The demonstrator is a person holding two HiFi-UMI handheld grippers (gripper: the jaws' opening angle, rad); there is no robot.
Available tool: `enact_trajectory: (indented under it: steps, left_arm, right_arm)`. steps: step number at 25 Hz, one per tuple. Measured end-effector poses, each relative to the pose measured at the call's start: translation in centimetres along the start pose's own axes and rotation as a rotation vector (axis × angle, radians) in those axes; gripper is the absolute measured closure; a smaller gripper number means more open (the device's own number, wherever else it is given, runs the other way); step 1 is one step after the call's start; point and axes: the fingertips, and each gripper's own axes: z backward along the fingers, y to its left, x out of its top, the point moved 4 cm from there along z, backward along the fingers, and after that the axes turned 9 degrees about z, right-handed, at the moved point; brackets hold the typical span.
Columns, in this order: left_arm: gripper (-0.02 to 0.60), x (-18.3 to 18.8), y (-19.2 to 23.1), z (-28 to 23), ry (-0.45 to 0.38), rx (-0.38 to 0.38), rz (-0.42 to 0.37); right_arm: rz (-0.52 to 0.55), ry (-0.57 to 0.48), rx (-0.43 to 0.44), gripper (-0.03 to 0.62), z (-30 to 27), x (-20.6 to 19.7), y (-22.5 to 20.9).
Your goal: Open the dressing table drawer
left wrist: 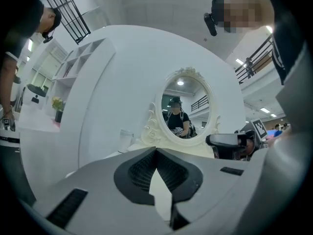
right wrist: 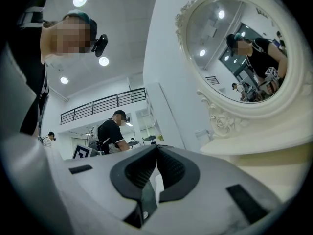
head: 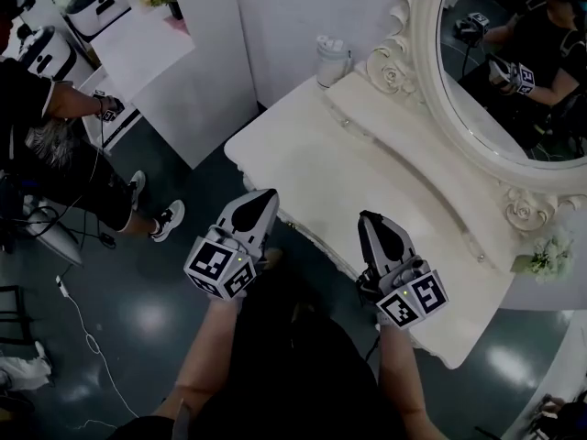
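Both closed and empty: left tongs (head: 264,195), right tongs (head: 370,218). The dressing table (head: 367,145) drawer is probably rigid and slides stiffly; grip its front knob, unseen here.

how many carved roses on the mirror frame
2. One carved rose sits low on the mirror frame near the jar; the other is at its opposite lower side, above the flower bunch. The frame's top is cut off, so more may be hidden.
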Motion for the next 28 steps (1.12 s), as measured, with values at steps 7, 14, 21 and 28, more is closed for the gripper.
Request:
enact_trajectory:
  steps: [7, 14, 21, 28]
  left_arm:
    - [0.568, 1.0, 1.8, -7.4, 0.075, -0.144, 0.015]
    - [0.566, 3.0, 4.1, -13.5, 0.132, -0.243, 0.016]
    - [0.566, 2.1, 6.0, -17.5, 0.217, -0.330, 0.034]
    - [0.566, -0.3, 6.9, -21.3, 0.315, -0.429, 0.016]
  right_arm:
    - [-0.005, 0.002, -0.138, 0.588, -2.1, 0.9, -3.5]
    - [-0.008, 0.010, -0.226, 0.588, -5.9, 1.8, -6.2]
    - [-0.025, 0.031, -0.327, 0.588, -8.4, 0.6, -7.6]
    - [-0.048, 0.041, -0.445, 0.588, -9.8, -1.5, -8.9]
